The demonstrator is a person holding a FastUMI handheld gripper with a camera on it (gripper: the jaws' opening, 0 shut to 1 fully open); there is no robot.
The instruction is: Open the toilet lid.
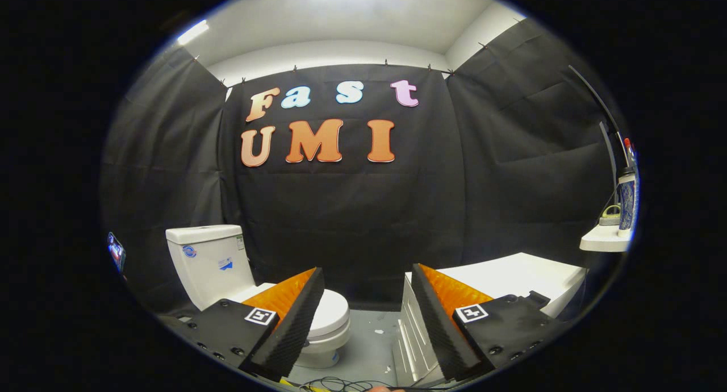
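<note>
Approaching, by my read: gripper (362, 315) wide open and empty, toilet (227, 267) beyond the left finger, lid (331, 312) down; next, swing left to its front edge.

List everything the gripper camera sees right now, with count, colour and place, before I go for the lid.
toilet: one, white, ahead and partly behind the left finger; lid down.
cistern: one, white, at the toilet's back, against the black cloth wall.
cabinet: one, white, flat-topped, behind the right finger.
shelf: one, white, above the cabinet's far end.
bottle: one, blue and white, standing on the shelf.
floor: grey, between toilet and cabinet.
cables: dark, on the floor just ahead of the fingers.
gripper: one, fingers open, holding nothing, short of the toilet.
</note>
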